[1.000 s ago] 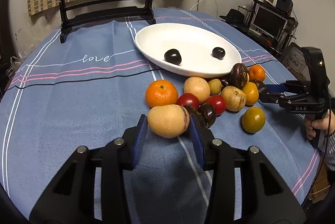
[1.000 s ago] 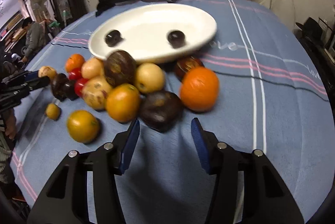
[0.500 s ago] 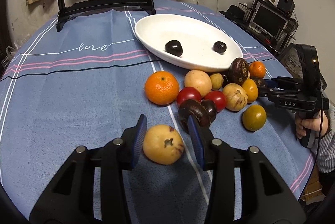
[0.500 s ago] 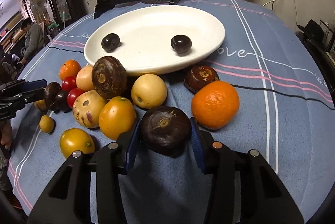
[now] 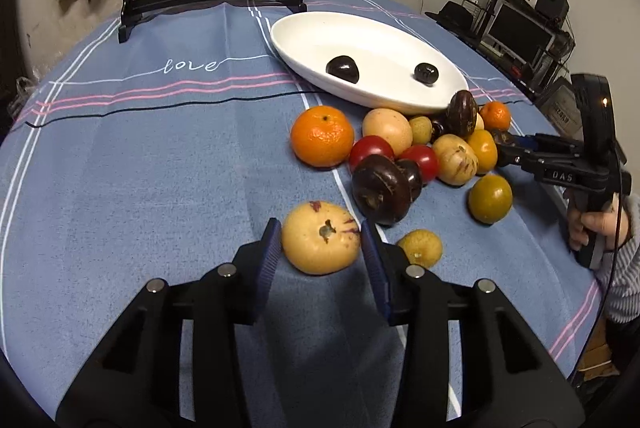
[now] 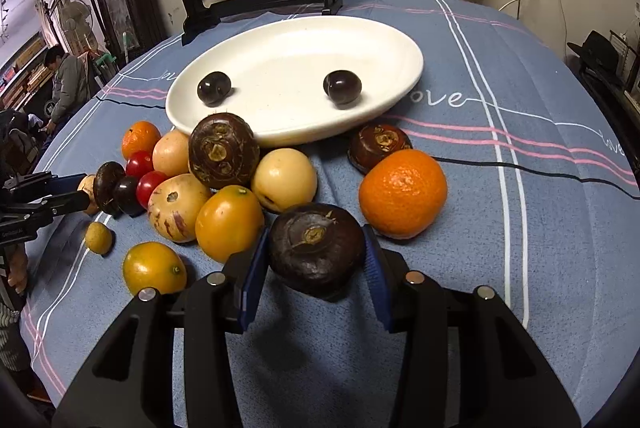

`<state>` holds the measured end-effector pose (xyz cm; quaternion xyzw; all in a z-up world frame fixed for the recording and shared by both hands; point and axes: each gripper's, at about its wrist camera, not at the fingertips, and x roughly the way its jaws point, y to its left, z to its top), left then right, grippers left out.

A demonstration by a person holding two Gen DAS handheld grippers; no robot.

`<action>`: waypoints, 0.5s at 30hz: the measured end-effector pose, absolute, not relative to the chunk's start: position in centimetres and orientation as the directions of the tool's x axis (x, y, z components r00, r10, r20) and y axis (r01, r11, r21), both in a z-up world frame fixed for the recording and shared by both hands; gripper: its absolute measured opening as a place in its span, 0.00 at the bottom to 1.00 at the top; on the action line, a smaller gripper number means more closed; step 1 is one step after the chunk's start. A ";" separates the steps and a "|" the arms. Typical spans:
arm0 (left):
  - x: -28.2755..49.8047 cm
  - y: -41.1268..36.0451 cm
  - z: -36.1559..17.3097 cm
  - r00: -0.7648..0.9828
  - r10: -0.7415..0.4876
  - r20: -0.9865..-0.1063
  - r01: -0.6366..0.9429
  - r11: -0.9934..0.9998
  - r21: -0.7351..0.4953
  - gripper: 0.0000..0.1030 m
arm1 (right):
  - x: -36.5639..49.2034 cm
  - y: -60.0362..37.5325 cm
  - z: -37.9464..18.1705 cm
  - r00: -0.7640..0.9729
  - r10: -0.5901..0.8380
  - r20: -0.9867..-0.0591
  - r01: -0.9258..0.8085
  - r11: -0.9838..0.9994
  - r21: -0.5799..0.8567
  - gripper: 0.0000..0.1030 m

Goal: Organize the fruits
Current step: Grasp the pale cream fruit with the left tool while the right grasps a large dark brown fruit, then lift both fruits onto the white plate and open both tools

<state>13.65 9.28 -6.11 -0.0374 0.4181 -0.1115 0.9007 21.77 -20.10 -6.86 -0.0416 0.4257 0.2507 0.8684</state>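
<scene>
Two fruits are in my tools now, one in each. On the worktop, covered by a blue striped cloth [image 6: 500,228], the largest thing is the white oval ceramic plate [image 6: 400,39]. It holds only two small dark round plums [image 6: 214,88], well apart from each other, and most of its floor is bare. Just in front of its near rim lies the heap of loose fruits: a big orange mandarin [image 6: 402,194], brown water chestnuts, pale round fruits, red cherry tomatoes and small yellow-orange ones, many touching each other.

My right tool [image 6: 314,270] is clenched on a dark brown round water chestnut [image 6: 316,248], the blue pads pressing on its two sides, beside the mandarin. I judge it is hard and quite light, with a rough skin that should not slip, so a hold across the widest part is good.

My left tool [image 5: 320,254] is closed on a pale yellow round fruit with purple streaks [image 5: 320,242], apart from the heap and near a small yellow fruit [image 5: 420,248]. I think this one is softer and smoother, so it may bruise; I would grip it gently across the middle, not on the stem end.
</scene>
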 end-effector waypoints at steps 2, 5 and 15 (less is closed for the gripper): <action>13.4 9.4 -5.8 0.636 -0.227 -0.738 0.163 0.974 -0.159 0.40 | 21.5 -20.3 -6.5 0.518 0.411 -0.750 -0.475 0.868 0.147 0.44; 13.5 9.9 -4.7 0.654 -0.210 -0.726 0.144 0.978 -0.153 0.40 | 20.5 -21.5 -5.0 0.541 0.456 -0.706 -0.471 0.860 0.195 0.44; 25.0 4.8 1.3 0.740 -0.132 -0.659 0.107 0.991 -0.078 0.40 | 27.2 -19.2 1.0 0.633 0.450 -0.630 -0.452 0.875 0.172 0.44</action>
